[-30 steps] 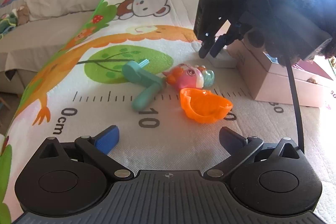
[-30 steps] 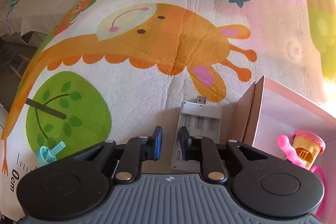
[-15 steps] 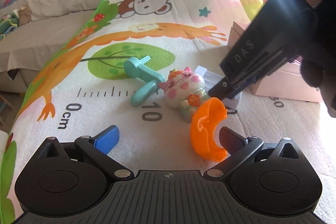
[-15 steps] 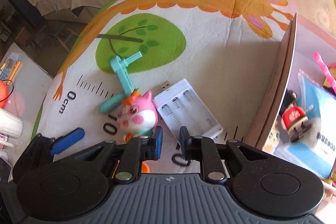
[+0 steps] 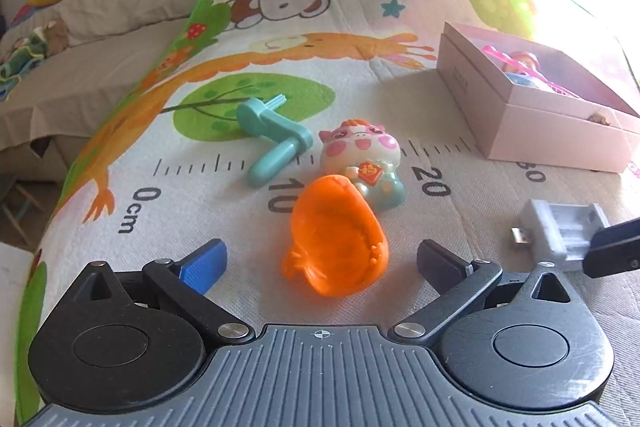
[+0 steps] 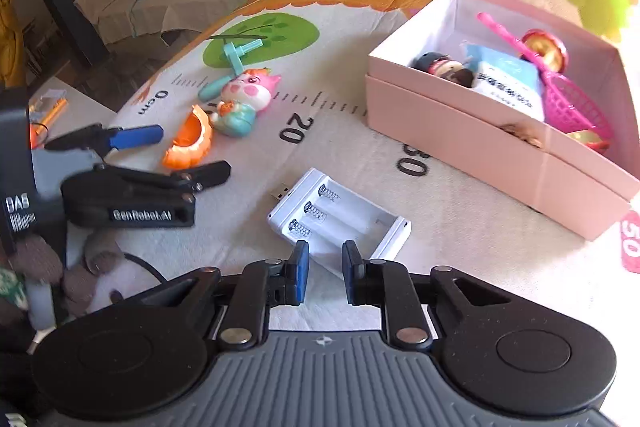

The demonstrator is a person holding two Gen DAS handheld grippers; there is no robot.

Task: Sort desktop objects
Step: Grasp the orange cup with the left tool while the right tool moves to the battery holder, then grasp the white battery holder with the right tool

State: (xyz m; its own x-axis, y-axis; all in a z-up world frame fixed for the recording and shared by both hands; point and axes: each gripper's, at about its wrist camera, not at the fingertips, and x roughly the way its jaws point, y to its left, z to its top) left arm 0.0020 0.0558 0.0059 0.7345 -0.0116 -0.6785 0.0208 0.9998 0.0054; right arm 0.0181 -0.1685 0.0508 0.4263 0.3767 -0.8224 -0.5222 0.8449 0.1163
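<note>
My right gripper is shut on the near edge of a white battery charger with a USB plug, low over the mat. The left wrist view shows the charger at the right edge, in a black finger. My left gripper stands open, with an orange plastic shell on the mat just ahead between its fingers, untouched. Behind the shell lie a pink pig figurine and a teal crank handle. The right wrist view has the left gripper at the far left.
An open pink box at the right holds a pink toy net, a small doll, a blue packet and other toys. The printed play mat covers the surface, its left edge dropping to a sofa with plush toys. A person's gloved hand holds the left gripper.
My right gripper swept the charger from beside the pink box across to the near right. The pig turned to face the left camera and the orange shell rolled closer to my left gripper.
</note>
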